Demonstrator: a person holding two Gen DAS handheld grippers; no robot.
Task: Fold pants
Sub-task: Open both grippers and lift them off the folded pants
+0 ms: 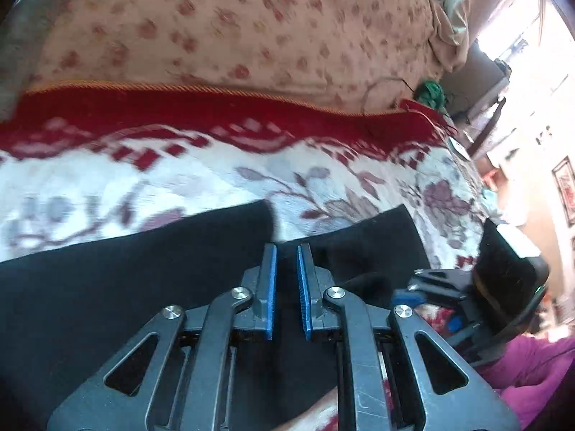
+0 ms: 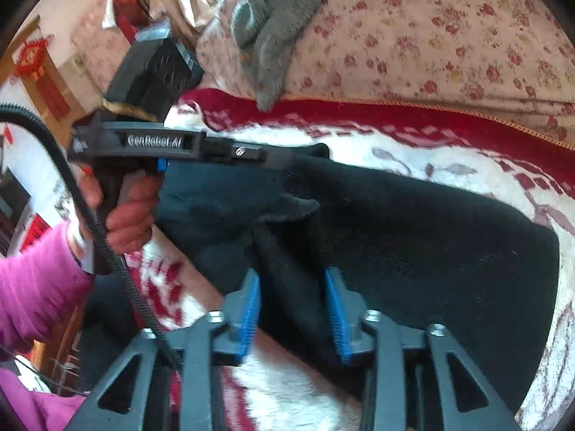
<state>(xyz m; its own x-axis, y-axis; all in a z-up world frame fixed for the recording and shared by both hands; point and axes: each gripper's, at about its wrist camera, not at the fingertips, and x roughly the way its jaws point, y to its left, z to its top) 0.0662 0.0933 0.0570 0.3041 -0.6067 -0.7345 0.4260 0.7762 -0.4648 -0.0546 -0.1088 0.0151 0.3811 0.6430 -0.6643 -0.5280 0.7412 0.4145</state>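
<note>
My left tool (image 1: 287,269) is pinched nearly closed on black cloth of the pants (image 1: 143,280). My right tool (image 2: 293,298) stands with pads parted, a fold of the pants (image 2: 413,233) between them, not pressed. Pants lie low in both frames on the blanket (image 1: 179,179); their hem edges end mid-frame. Beyond the red border, open flowered bed (image 1: 233,28) in the upper frame.

Pants (image 2: 413,237) lie on blanket (image 2: 449,165), towel (image 2: 276,18) behind.
</note>
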